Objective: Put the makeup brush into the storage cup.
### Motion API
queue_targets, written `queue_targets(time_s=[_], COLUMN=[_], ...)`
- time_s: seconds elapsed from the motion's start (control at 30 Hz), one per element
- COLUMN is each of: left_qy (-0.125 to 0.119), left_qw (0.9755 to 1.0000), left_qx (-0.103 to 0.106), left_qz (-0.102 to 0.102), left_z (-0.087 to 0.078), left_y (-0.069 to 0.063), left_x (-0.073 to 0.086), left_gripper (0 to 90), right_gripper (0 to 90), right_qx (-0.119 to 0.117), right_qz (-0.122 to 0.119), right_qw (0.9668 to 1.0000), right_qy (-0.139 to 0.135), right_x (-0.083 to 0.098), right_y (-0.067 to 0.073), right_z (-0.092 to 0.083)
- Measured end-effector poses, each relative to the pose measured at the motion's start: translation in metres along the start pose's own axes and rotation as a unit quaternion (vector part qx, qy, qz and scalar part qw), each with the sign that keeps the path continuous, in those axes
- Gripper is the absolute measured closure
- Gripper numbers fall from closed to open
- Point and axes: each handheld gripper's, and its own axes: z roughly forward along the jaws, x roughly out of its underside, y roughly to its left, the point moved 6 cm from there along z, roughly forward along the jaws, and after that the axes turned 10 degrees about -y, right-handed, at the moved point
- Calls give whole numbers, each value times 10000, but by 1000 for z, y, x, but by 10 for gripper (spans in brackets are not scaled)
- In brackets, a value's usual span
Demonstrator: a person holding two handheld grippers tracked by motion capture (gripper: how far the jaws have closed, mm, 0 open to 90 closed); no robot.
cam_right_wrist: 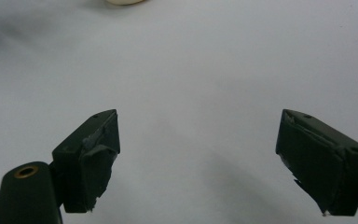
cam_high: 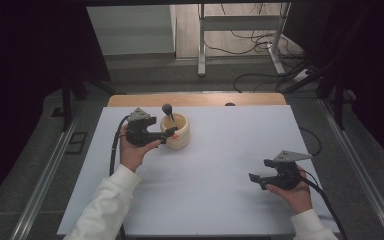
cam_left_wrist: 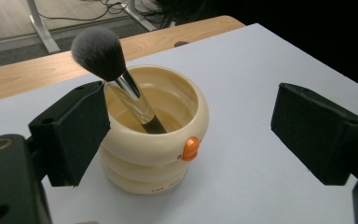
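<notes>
- Nearest to you, your right tool (cam_high: 258, 181) sits low over the white bench (cam_high: 220, 160) near its right front corner, jaws spread wide with nothing between them, just bare bench under the pads (cam_right_wrist: 88, 158)
- Further up on the left, your left tool (cam_high: 166, 133) is right at the cream cup (cam_high: 176, 132), jaws wide apart; in the left gripper view one pad (cam_left_wrist: 72, 128) sits right up against the cup's (cam_left_wrist: 156, 140) wall, can't tell if it actually touches, and the other is well off to the side
- The cup stands upright on the bench, small orange knob (cam_left_wrist: 190, 148) on its side
- The makeup brush (cam_left_wrist: 116, 77) leans inside it, bristles up and tilted toward the pad side
- Past the sheet, a strip of wooden edge (cam_high: 195, 99), then floor cables (cam_high: 260, 40)
</notes>
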Motion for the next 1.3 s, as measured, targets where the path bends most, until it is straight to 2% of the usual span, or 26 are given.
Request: queue_targets(time_s=[0.2, 0.6, 0.77, 1.3], left_qy=[74, 56, 110, 205], left_qw=[10000, 10000, 9999, 9996], left_qx=[1, 48, 98, 75], left_qz=[-3, -62, -69, -203], left_z=[-7, -23, -28, -49], left_y=[1, 4, 5, 13], left_x=[7, 20, 29, 58], left_gripper=[123, 136, 136, 143], right_gripper=[143, 143, 143, 143], right_qx=[7, 15, 11, 19], right_qz=[1, -8, -12, -18], right_qw=[10000, 10000, 10000, 10000], right_qy=[-26, -21, -15, 18], right_x=[-1, -1, 0, 0], right_y=[-1, -1, -1, -1], right_z=[-1, 0, 1, 1])
